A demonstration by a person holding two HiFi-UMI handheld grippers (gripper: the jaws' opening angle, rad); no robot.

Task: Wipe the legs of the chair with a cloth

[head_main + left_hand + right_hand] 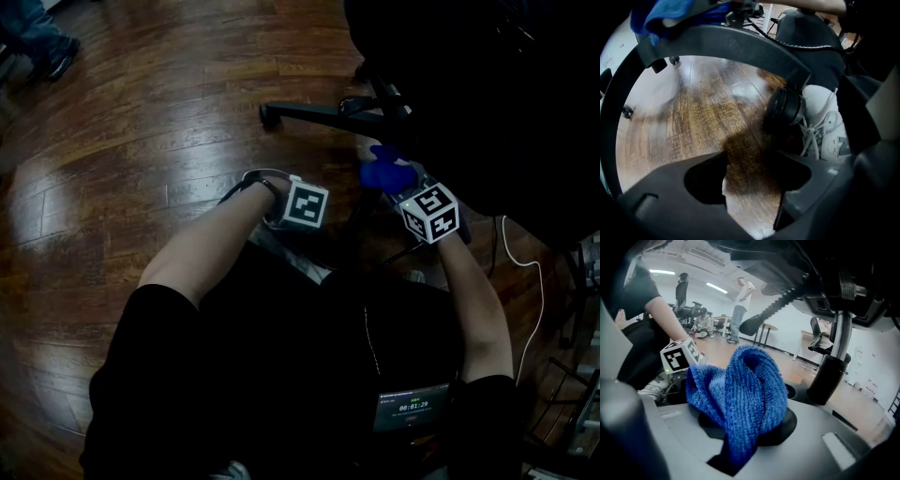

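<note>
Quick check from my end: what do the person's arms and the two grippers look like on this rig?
Both arms come out of short black sleeves, with the forearms bare. The left gripper and the right gripper have broad grey moulded jaws with dark hollows. Each carries a white cube printed with black square markers: the left cube and the right cube.

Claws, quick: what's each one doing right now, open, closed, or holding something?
Left claw: open, nothing between its jaws.
Right claw: closed on the blue cloth.
</note>
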